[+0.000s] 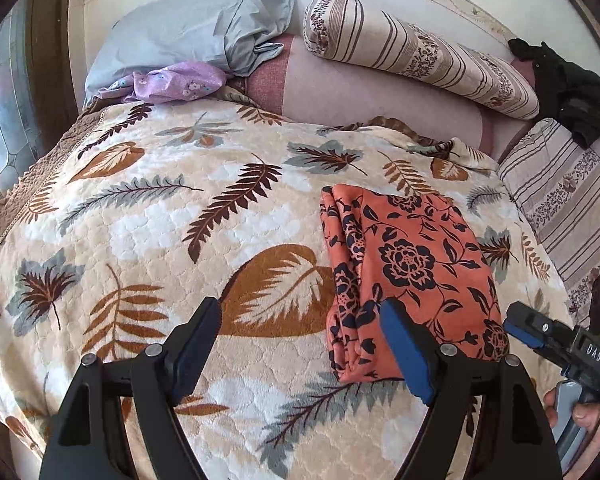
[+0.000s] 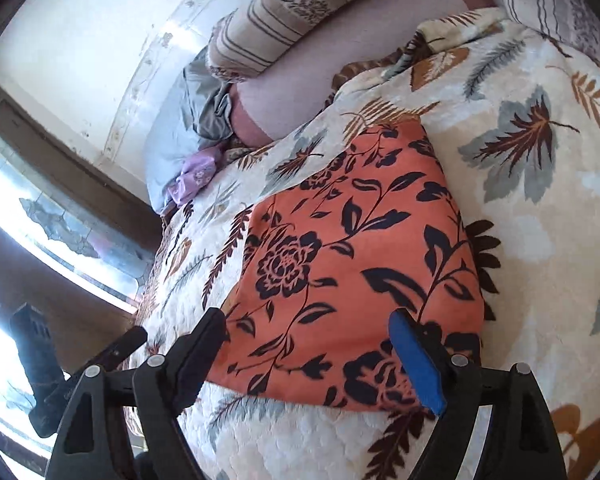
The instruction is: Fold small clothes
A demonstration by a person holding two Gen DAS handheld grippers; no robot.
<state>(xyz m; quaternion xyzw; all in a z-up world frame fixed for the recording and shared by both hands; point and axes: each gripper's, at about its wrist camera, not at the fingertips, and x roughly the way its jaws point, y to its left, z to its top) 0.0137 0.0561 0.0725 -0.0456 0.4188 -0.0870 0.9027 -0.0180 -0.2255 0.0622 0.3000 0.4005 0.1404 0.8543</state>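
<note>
Folded orange cloth w/ black flower print [image 1: 412, 276] lies flat on leaf-patterned cream bedspread [image 1: 140, 208], at approx 1 o'clock from left tool [image 1: 300, 332]. Left tool wide open, empty. Right tool [image 2: 308, 344] also wide open, nothing gripped, cloth just past its tips at 12 o'clock.

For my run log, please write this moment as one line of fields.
garment: orange floral cloth folded, flat on leaf blanket | left gripper: open, empty | right gripper: open, empty, above cloth
</note>
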